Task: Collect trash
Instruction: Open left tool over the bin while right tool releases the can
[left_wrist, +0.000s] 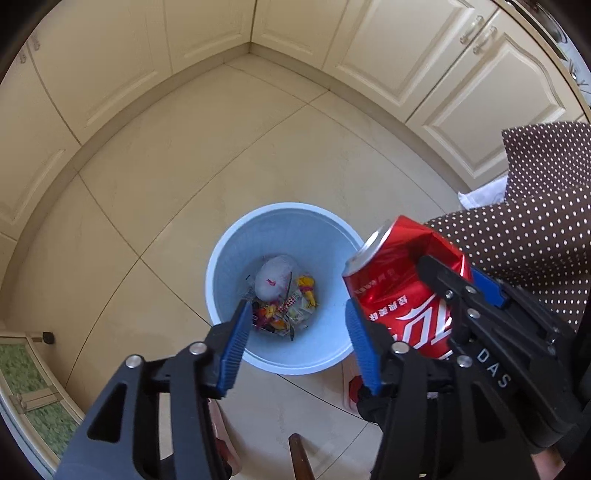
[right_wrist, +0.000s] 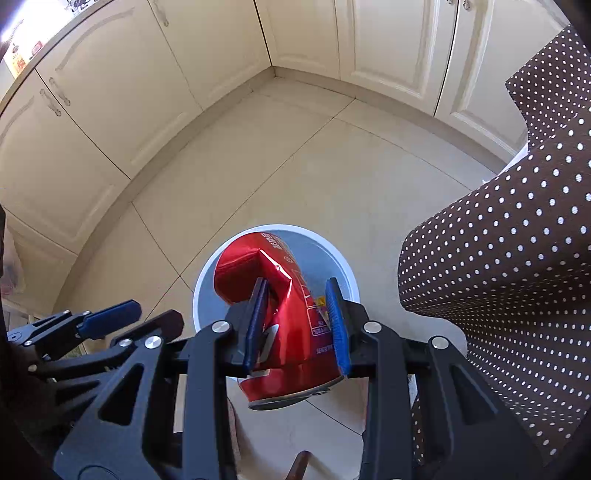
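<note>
While the left hand-held gripper (left_wrist: 299, 332) gapes empty, the right hand-held gripper (right_wrist: 297, 321) clamps a dented can (right_wrist: 273, 295).

Home kitchen, floor level, inside corner. Cream cupboard doors (right_wrist: 110, 122) with raised panels and metal handles (right_wrist: 59, 92) run along two walls and meet at the corner. Large beige floor tiles (left_wrist: 155, 192) with thin grout lines. Small pale blue bin (left_wrist: 221, 258) on the floor holds wrappers and a knotted bag (left_wrist: 273, 277). Brown polka-dot cloth (right_wrist: 517, 258) hangs at right.
</note>
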